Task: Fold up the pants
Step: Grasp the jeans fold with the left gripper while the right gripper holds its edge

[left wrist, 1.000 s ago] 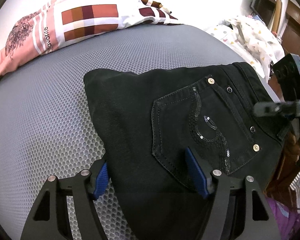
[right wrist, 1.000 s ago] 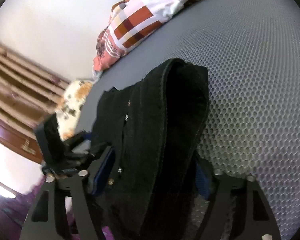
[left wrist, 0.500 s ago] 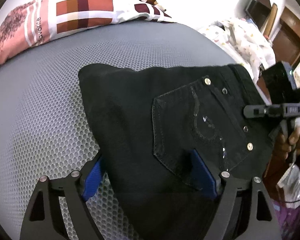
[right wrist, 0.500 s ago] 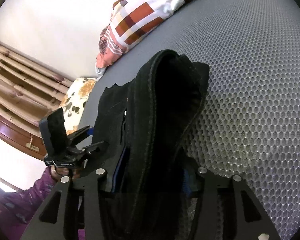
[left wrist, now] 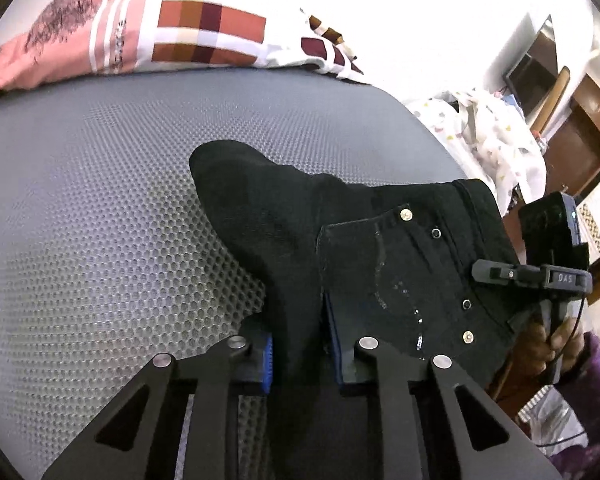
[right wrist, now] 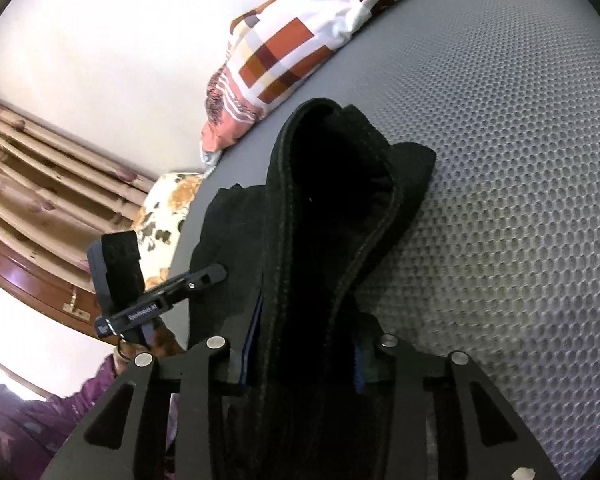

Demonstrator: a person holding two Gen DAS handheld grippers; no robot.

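Black pants point(left wrist: 380, 240) lie folded on a grey mesh bed surface point(left wrist: 100, 220), back pocket with sequins and studs facing up. My left gripper point(left wrist: 298, 344) is shut on the near edge of the pants, beside the pocket. My right gripper point(right wrist: 304, 344) is shut on the waistband end of the pants point(right wrist: 340, 200), which bulges up between its fingers. The right gripper's body shows at the right in the left wrist view point(left wrist: 540, 276), and the left gripper's body shows at the left in the right wrist view point(right wrist: 148, 300).
A patchwork pillow point(left wrist: 160, 36) lies at the far edge of the bed and also shows in the right wrist view point(right wrist: 300, 48). A white dotted cloth point(left wrist: 496, 136) and wooden furniture point(left wrist: 572, 148) are off to the right. A flowered cushion point(right wrist: 164, 212) and curtains point(right wrist: 40, 184) are at the left.
Both grippers have closed from open onto the pants. The left one now pinches the near edge; the right one pinches the waistband end, and the fabric has bunched up slightly.
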